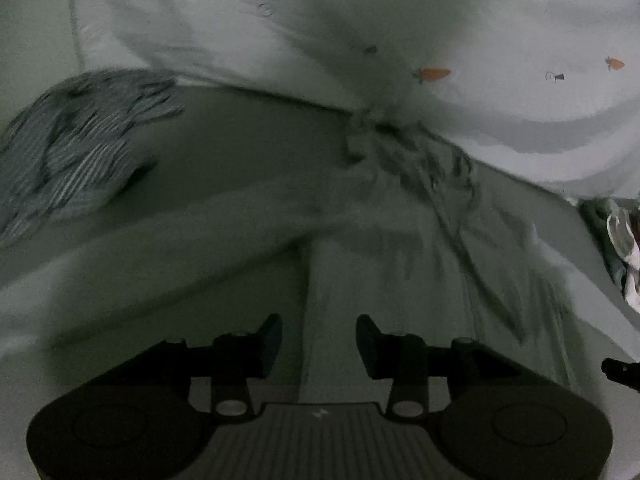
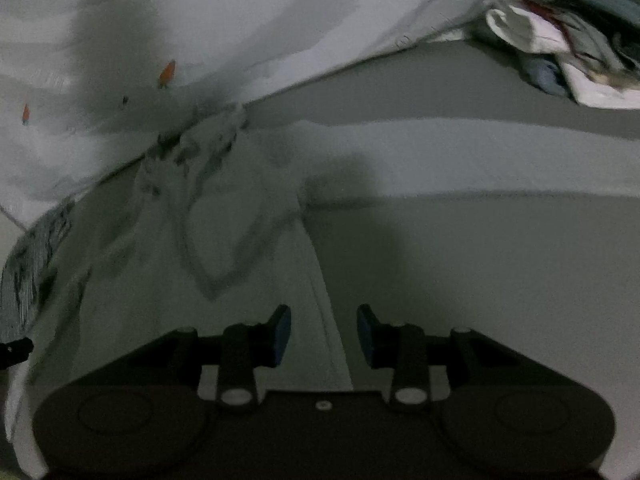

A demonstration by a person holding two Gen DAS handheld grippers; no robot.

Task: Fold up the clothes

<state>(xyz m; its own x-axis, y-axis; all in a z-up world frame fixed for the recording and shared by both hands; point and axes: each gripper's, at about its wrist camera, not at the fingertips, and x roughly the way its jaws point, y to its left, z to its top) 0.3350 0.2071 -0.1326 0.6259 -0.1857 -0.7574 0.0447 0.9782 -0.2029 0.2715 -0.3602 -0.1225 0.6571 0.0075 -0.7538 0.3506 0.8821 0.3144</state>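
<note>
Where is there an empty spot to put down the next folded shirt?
Bare grey surface lies to the right of the pale garment, below the clothes pile. Another bare patch sits between the striped cloth and the carrot-print sheet. It is crowded around the pile and the sheet's edge.

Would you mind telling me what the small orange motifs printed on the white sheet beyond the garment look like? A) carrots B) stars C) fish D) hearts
A: the white sheet carries small orange tapered shapes with dark leafy ends, carrots, seen in both wrist views.
</note>
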